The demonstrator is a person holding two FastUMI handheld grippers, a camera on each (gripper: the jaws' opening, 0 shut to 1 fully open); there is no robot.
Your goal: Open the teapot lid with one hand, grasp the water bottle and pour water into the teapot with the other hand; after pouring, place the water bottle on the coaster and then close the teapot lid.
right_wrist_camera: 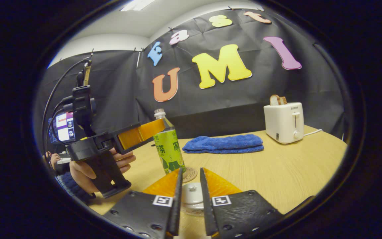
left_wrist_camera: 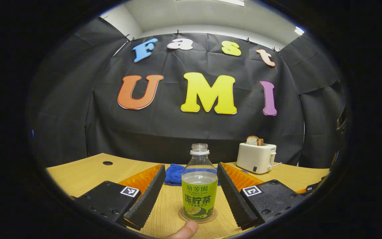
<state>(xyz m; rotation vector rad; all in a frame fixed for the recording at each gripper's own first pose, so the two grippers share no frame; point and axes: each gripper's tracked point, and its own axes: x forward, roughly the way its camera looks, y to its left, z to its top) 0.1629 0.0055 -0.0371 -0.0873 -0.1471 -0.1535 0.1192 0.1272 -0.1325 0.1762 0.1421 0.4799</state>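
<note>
A clear bottle with a green label and no cap stands upright on a round coaster. My left gripper is open, one finger on each side of the bottle with a gap at both. In the right gripper view the bottle stands on the coaster, with the left gripper beside it, held by a hand. My right gripper is shut on the white teapot lid. Under the lid shows glass of the teapot.
A folded blue cloth lies behind the bottle on the wooden table. A white toaster with bread in it stands at the back right, its cord trailing off. A cable hole is at the table's far left. A fingertip shows low down.
</note>
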